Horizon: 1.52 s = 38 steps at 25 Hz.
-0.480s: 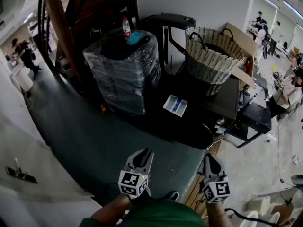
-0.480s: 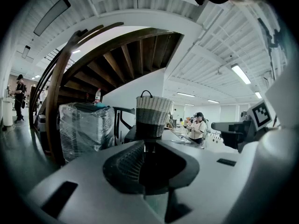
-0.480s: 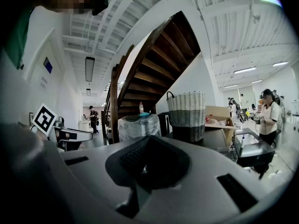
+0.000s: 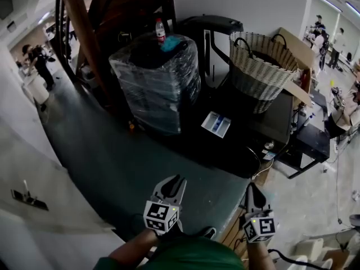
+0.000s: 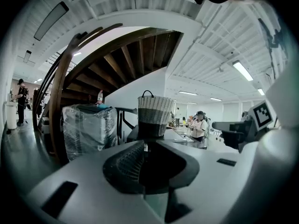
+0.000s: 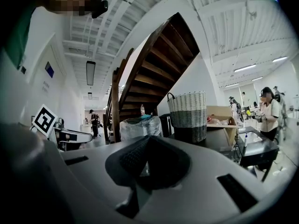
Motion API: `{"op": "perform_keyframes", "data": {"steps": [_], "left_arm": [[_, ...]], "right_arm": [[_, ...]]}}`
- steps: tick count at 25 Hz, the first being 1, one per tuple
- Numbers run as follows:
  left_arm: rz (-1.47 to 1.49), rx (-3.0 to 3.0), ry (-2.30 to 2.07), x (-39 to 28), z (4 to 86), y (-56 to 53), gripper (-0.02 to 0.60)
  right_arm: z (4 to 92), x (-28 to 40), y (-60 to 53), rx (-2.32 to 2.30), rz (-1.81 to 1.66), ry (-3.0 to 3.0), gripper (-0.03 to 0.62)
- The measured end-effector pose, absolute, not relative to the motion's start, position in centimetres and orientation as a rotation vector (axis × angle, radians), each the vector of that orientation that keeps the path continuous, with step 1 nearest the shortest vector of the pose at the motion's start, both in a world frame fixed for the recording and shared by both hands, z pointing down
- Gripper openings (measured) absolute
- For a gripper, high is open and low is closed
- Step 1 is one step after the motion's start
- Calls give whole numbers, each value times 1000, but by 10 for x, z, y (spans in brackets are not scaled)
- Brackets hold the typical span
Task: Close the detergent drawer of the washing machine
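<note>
Steep head view from above; both gripper views level toward distant basket (image 4: 260, 66).

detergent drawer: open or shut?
Open. The drawer sticks out from the front of the washing machine, its white and blue compartments visible from above in the head view.

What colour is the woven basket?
Basket: pale weave above, dark band below; shows best in right gripper view.
</note>
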<state>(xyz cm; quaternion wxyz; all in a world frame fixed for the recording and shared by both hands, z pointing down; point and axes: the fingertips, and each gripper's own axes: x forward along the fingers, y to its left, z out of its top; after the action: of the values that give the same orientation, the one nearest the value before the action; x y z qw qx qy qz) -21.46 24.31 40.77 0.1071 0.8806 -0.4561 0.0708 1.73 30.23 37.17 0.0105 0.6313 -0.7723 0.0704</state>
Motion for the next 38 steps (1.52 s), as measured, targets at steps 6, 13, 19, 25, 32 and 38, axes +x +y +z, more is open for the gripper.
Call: {"op": "perform_keyframes", "data": {"steps": [6, 13, 19, 25, 32, 38], "left_arm": [[218, 2593, -1340, -197, 403, 251, 86], [210, 2617, -1327, -151, 407, 257, 86], [205, 2593, -1378, -138, 407, 263, 86], [265, 2553, -1399, -146, 422, 255, 86], [251, 2553, -1373, -143, 432, 209, 86], [268, 2561, -1303, -145, 446, 155, 86]], "right_arm": [[366, 35, 312, 1973, 223, -2409, 23], [370, 83, 328, 2001, 215, -2397, 23], [380, 110, 337, 1989, 249, -2390, 23], [395, 109, 326, 1963, 309, -2393, 23], [400, 108, 291, 1960, 321, -2351, 23], [395, 101, 238, 1988, 314, -2294, 23]]}}
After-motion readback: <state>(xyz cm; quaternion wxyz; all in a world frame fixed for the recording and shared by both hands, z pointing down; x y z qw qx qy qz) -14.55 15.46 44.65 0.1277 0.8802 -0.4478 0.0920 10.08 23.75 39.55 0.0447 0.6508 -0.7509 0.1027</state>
